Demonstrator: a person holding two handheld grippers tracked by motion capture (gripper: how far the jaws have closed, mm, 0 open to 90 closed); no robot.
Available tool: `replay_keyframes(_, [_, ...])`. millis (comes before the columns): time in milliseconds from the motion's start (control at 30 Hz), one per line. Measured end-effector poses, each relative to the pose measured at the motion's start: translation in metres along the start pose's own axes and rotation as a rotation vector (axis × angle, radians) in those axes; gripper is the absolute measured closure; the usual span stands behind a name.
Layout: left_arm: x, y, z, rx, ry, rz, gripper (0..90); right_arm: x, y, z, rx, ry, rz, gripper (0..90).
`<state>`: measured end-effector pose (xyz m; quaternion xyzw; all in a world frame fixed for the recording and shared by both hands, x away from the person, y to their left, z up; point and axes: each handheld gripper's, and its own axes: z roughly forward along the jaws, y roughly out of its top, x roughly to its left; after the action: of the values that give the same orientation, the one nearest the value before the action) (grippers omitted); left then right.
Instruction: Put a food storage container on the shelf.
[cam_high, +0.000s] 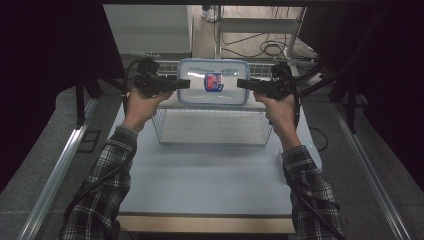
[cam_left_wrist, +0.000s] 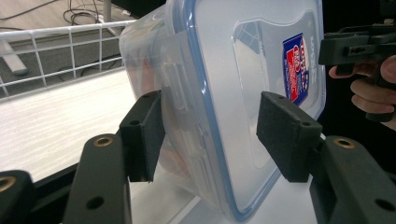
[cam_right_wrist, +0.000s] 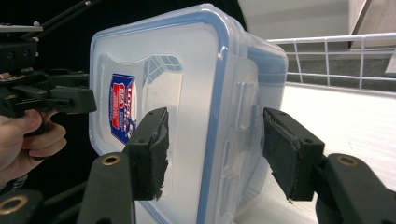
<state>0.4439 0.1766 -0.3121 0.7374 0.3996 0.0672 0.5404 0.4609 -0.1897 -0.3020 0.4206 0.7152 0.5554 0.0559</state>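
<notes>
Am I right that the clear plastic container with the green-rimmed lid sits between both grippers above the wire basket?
Not quite: the lid's rim is blue, not green, as the right gripper view shows. The rest holds: the clear plastic container sits between the left gripper and the right gripper, above the wire basket.

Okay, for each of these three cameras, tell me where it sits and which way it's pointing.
High view: above the person's side of the table, looking forward and down at the plastic container over the wire basket; both forearms and hands show.
Left gripper view: rides on the left tool, looking along it at the container's edge; its jaws straddle that edge with gaps.
Right gripper view: rides on the right tool, facing the opposite edge, jaws likewise apart.
Shared: both gripper views show the container's red-blue label and the other hand's tool.
</notes>
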Motion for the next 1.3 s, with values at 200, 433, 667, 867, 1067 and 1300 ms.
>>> replay_keyframes(200, [0.001,0.000,0.002,0.001,0.001,-0.006,40.6,0.001,0.000,0.003,0.006,-0.017,-0.020,39.2])
replay_keyframes(433, [0.007,0.003,0.005,0.007,-0.008,-0.031,38.4,0.000,0.002,0.009,0.022,-0.042,-0.012,35.3])
replay_keyframes(667, [0.008,0.005,0.010,0.017,0.072,-0.023,40.1,-0.003,0.001,0.014,0.047,-0.083,-0.031,33.8])
replay_keyframes(867, [0.011,0.004,0.012,0.007,0.060,-0.035,41.4,-0.009,0.003,0.015,0.030,-0.081,-0.001,37.2])
replay_keyframes(1067, [0.008,0.001,0.010,0.002,0.055,-0.041,41.4,-0.007,0.004,0.013,0.039,-0.093,-0.019,37.8])
replay_keyframes(1300, [0.006,-0.001,0.008,0.004,0.046,-0.039,41.4,-0.005,0.002,0.010,0.043,-0.092,-0.015,38.7])
